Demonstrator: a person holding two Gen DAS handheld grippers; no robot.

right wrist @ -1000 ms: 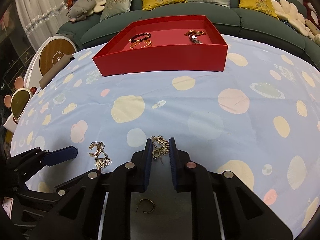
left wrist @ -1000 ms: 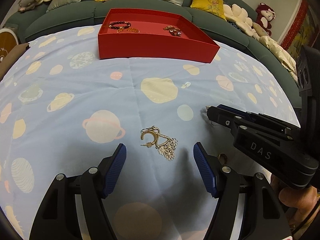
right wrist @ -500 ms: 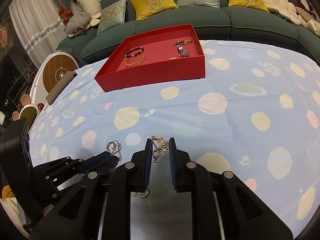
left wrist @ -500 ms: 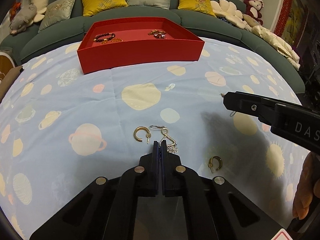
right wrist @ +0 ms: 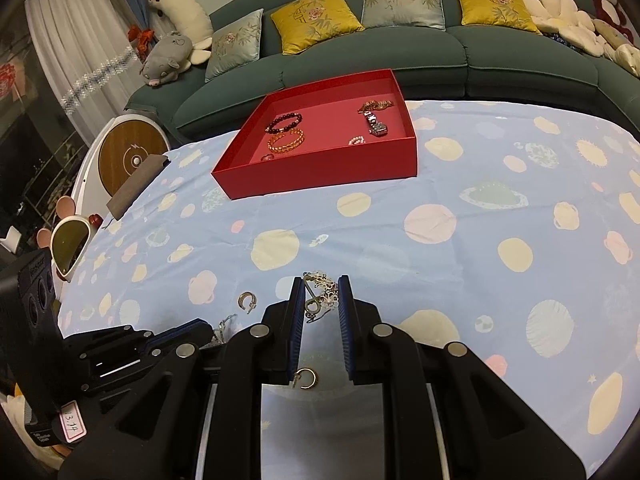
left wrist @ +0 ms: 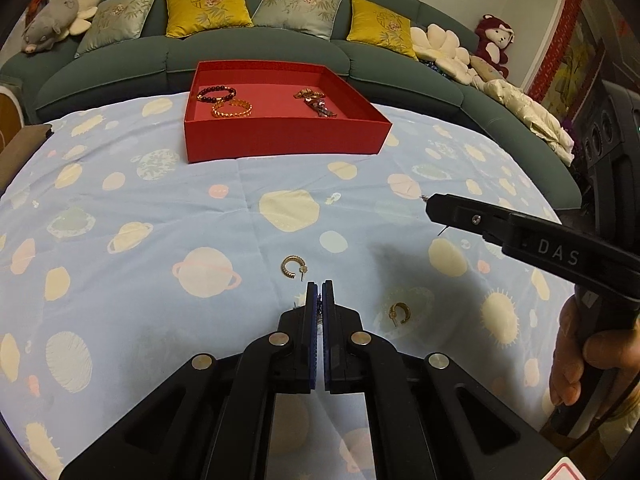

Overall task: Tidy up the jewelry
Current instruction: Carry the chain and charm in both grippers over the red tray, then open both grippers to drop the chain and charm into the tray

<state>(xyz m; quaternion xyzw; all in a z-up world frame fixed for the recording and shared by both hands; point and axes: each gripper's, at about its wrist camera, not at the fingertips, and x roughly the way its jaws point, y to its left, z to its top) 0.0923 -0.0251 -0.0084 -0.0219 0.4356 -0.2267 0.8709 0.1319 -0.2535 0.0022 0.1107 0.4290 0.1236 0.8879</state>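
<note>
A dangling gold earring (right wrist: 320, 292) with small flower-shaped pieces hangs between the fingers of the right gripper (right wrist: 319, 300), which are narrowed onto it and hold it above the blue planet-print cloth (right wrist: 460, 248) on the worktop. A second dangling earring (right wrist: 224, 326) is pinched in the left gripper (left wrist: 319, 300); its fingers are pressed nearly together, and only a sliver of metal shows at their tips in the left wrist view.

Two gold hoop earrings lie loose on the cloth. One hoop (left wrist: 293, 267) sits just ahead of the left fingertips, slightly to the left. The other hoop (left wrist: 400, 312) lies to their right, and in the right wrist view it shows beneath the right gripper, between the finger bases.

Farther off, well apart from both grippers, a red tray (left wrist: 280, 140) stands near the far edge of the worktop. It holds a dark bead bracelet (left wrist: 216, 93), a gold chain bracelet (left wrist: 232, 109) and a watch (right wrist: 376, 125) with other small pieces. The stretch of cloth between the grippers and the tray carries nothing. Behind the tray runs a green sofa (left wrist: 260, 52) with cushions.
</note>
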